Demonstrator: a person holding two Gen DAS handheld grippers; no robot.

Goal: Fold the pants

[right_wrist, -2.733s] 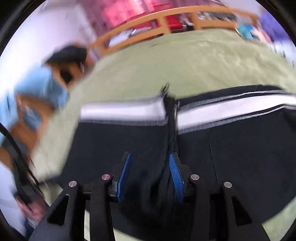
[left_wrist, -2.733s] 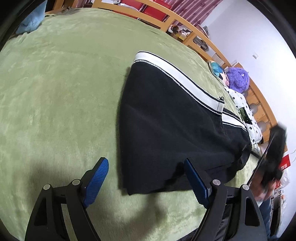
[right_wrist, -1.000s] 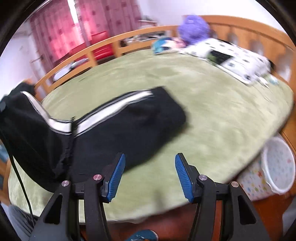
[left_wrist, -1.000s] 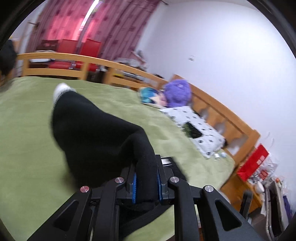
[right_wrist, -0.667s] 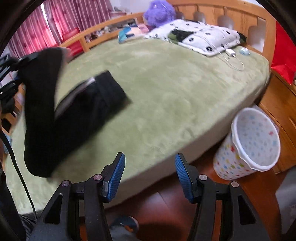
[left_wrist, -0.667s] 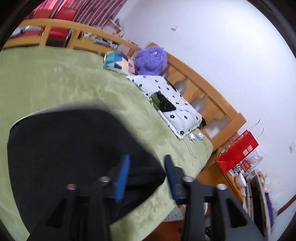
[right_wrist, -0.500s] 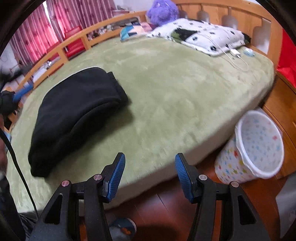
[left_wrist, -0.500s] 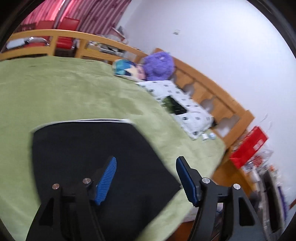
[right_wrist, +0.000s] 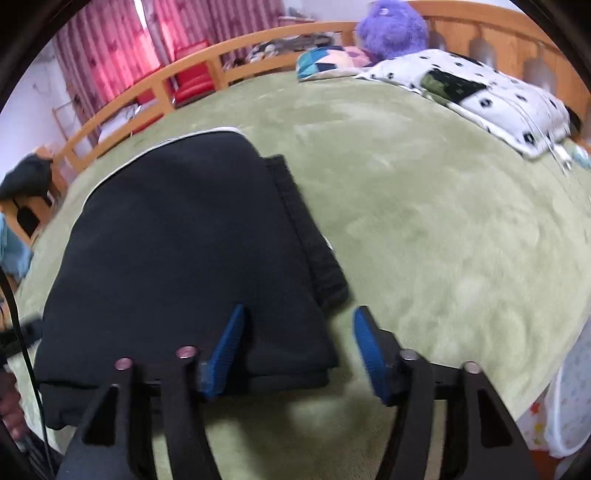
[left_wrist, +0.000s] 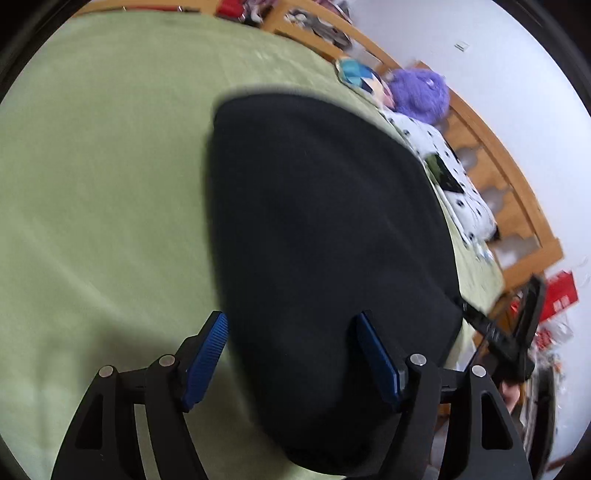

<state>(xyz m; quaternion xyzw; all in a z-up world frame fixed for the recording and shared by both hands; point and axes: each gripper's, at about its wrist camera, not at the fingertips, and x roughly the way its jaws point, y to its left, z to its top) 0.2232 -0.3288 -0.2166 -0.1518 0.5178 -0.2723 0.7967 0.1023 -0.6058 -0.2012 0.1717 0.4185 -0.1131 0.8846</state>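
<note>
The black pants (left_wrist: 325, 229) lie folded into a compact stack on the green bed cover (left_wrist: 99, 177). My left gripper (left_wrist: 291, 354) is open, its blue pads straddling the near edge of the stack from above, holding nothing. In the right wrist view the folded pants (right_wrist: 177, 258) show a white stripe edge at the far side and a ribbed waistband along the right. My right gripper (right_wrist: 299, 350) is open over the stack's near right corner, empty.
A spotted pillow (right_wrist: 495, 92), a purple plush toy (right_wrist: 391, 26) and a colourful cushion (right_wrist: 325, 59) lie near the wooden headboard (left_wrist: 509, 192). A wooden bed rail (right_wrist: 155, 92) runs along the far side. A patterned bin (right_wrist: 565, 417) stands beside the bed.
The left gripper carried the pants' end over, let go and opened; the pants now lie folded. Both open grippers have come down close over the stack's near edge.
</note>
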